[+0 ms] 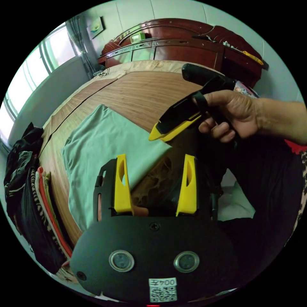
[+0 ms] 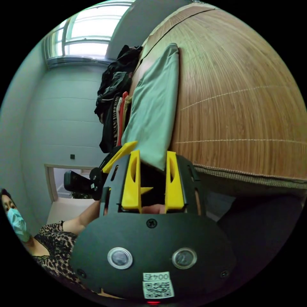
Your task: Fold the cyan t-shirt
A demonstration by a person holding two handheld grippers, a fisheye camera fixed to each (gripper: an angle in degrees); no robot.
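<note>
Cyan t-shirt (image 1: 105, 150) is lying folded into a long panel on the bed (image 1: 140, 92), on the bamboo mat, with one corner reaching toward my left tongs (image 1: 155, 182). I am holding those left tongs spread wide just off that corner, gripping nothing. In the left gripper view I am seeing my right tongs (image 1: 153, 136) hovering just above the shirt's near edge, held in a hand (image 1: 230, 116); their yellow tips look pressed together, and I judge they are not pinching cloth, though the angle makes that hard to confirm. In the right gripper view, the right tongs (image 2: 153, 185) are sitting near the shirt's (image 2: 153, 105) end with a gap showing between the jaws, so I cannot tell their state for certain. Beside the shirt, at the mat's edge, a stack of folded clothes (image 1: 44, 204) is waiting with a dark heap (image 1: 19, 166) next to it. Beyond the shirt, a wooden headboard (image 1: 179, 41) is closing off the bed.

I judge I am between folds. Next I am needing both tongs pinching the near end's corners, then carrying that end over the far end.
</note>
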